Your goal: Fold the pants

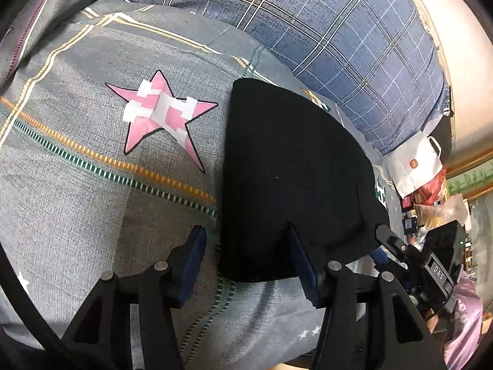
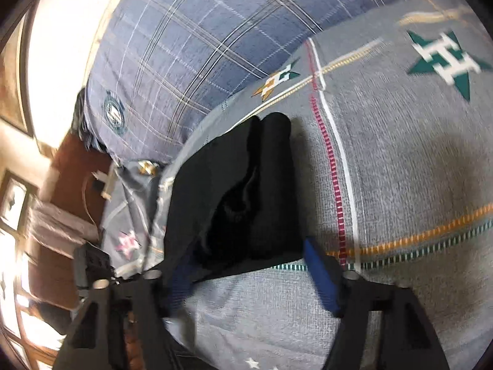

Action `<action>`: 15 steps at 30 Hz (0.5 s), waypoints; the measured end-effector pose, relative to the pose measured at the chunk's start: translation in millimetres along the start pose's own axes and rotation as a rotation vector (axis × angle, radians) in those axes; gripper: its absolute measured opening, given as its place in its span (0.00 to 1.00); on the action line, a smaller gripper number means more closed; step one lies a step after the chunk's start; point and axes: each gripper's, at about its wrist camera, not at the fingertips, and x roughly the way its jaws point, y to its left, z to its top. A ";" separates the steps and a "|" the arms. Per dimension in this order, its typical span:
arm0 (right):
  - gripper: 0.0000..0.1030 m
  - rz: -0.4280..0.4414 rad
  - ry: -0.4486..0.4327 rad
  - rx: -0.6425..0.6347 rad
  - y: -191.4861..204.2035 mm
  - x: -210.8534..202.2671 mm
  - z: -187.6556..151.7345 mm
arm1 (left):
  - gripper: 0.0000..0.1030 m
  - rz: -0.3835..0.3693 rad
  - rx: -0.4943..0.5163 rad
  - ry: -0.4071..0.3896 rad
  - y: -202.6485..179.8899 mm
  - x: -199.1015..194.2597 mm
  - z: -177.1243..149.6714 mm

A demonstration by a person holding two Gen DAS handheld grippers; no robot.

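The black pants (image 1: 286, 178) lie folded into a compact block on the grey patterned bedspread (image 1: 77, 169). My left gripper (image 1: 246, 243) is open at the block's near left corner; its right finger rests on the cloth, its left finger stands off it over the bedspread. In the right wrist view the pants (image 2: 234, 197) show as a folded bundle with a rolled far end. My right gripper (image 2: 246, 265) is open at the bundle's near edge, with nothing between its blue pads. It also shows in the left wrist view (image 1: 388, 240) at the pants' right corner.
A blue plaid pillow (image 1: 339, 30) lies behind the pants. A pink star print (image 1: 163, 117) marks the bedspread to the left. A white paper bag (image 1: 413, 163) and clutter stand past the bed's right edge. Wooden furniture and picture frames (image 2: 18, 203) are at the far side.
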 end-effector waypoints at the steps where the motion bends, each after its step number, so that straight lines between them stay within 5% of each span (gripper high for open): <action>1: 0.51 -0.004 -0.005 0.004 -0.4 0.7 -1.5 | 0.53 -0.002 0.000 -0.002 0.9 1.6 -0.4; 8: 0.42 -0.072 0.008 0.004 -7.4 9.3 -8.9 | 0.40 0.055 0.078 -0.023 -21.1 9.5 -6.1; 15: 0.35 -0.111 -0.012 -0.036 0.7 9.6 -10.9 | 0.42 0.049 0.069 -0.018 -18.3 13.7 -4.9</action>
